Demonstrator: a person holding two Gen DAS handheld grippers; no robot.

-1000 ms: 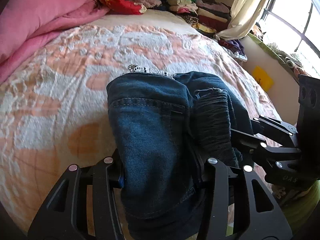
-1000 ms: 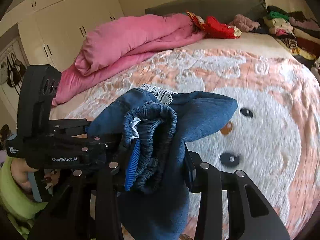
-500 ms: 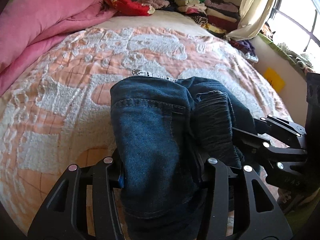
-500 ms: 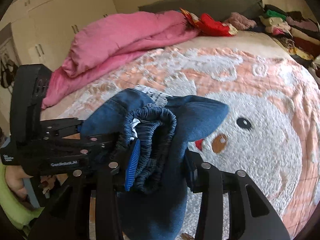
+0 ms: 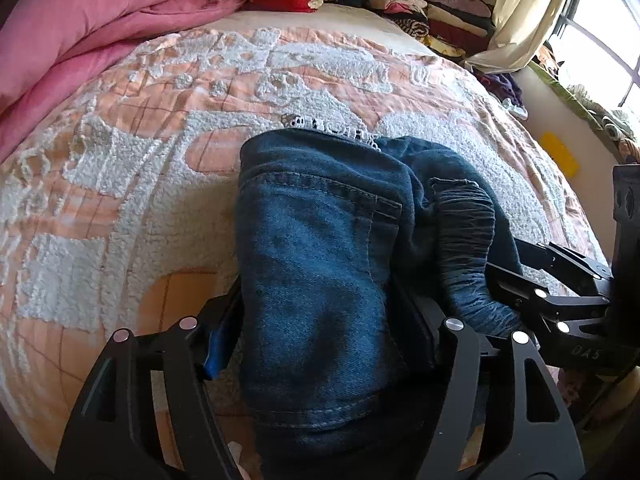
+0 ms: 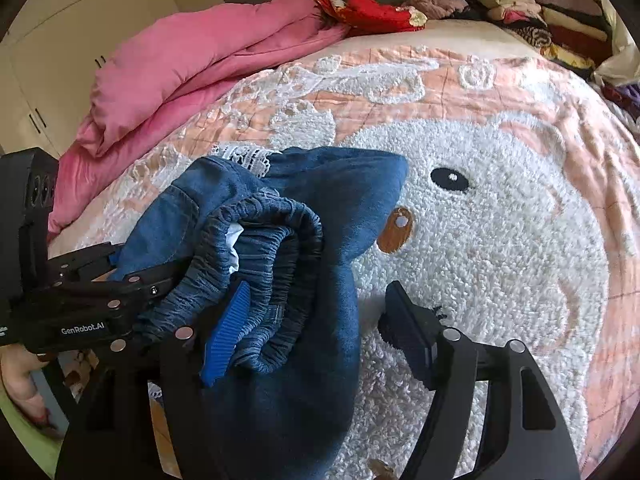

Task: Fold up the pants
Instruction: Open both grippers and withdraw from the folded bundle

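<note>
The folded blue denim pants [image 5: 320,264] lie on the pink and white blanket [image 5: 120,200], with a white lace hem at the far end. My left gripper [image 5: 324,336] has a finger on each side of the bundle, and a small gap shows beside its blue left pad. In the right wrist view the pants [image 6: 280,264] show their elastic waistband. My right gripper [image 6: 316,328] is open: its right finger stands clear of the cloth and the blue left pad touches the waistband. The left gripper also shows at the left of that view [image 6: 120,288].
A pink duvet [image 6: 192,68] lies along the bed's left side. Red cloth [image 6: 376,12] and stacks of folded clothes [image 5: 432,4] sit at the head of the bed. A curtain and window [image 5: 580,32] are at the right. The bed's near edge is just below the grippers.
Both grippers have come down with the pants onto the blanket. My right gripper's jaws have spread and released the cloth. My left gripper's hold looks looser.
</note>
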